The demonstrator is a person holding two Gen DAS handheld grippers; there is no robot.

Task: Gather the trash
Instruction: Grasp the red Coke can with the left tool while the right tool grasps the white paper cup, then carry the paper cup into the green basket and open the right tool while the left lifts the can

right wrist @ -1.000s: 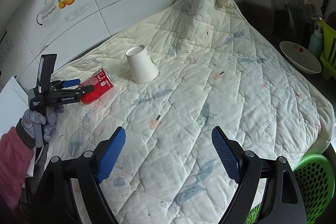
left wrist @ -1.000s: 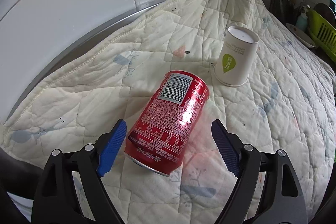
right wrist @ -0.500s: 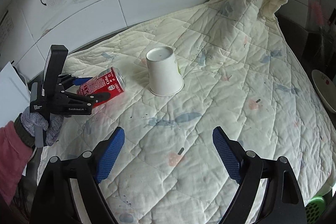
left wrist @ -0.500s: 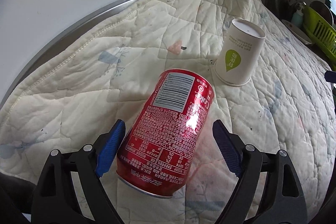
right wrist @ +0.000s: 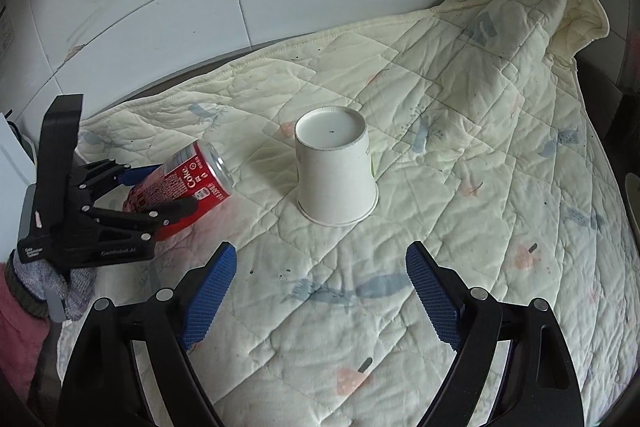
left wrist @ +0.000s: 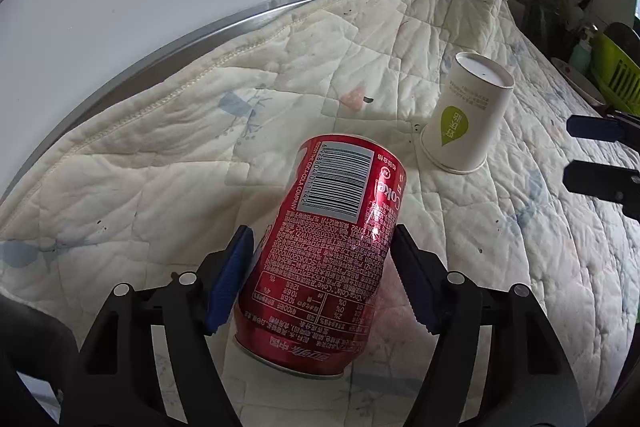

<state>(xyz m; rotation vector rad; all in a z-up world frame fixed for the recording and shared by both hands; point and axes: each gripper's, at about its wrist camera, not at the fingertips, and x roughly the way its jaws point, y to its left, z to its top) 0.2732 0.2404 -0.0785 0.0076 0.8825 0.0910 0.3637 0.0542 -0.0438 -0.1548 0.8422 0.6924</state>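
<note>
A red Coke can (left wrist: pixel 328 243) lies on its side on the cream quilt (left wrist: pixel 200 163). My left gripper (left wrist: pixel 320 279) has closed on the can, one blue pad on each side. In the right wrist view the can (right wrist: pixel 180 187) sits in the left gripper (right wrist: pixel 164 191) at the left. A white paper cup (right wrist: pixel 334 167) stands upside down in the middle, just ahead of my right gripper (right wrist: pixel 320 291), which is open and empty. The cup (left wrist: pixel 464 119) also shows in the left wrist view, right of the can.
A white tiled wall (right wrist: pixel 240 7) runs along the back of the quilt. The quilt bunches up in a fold at the far right corner (right wrist: pixel 560 11). A green dish rack (left wrist: pixel 616 79) and dishes stand beyond the quilt's right end.
My left gripper moved onto the can and its fingers closed against the can's sides. My right gripper moved forward and left toward the upside-down cup.
</note>
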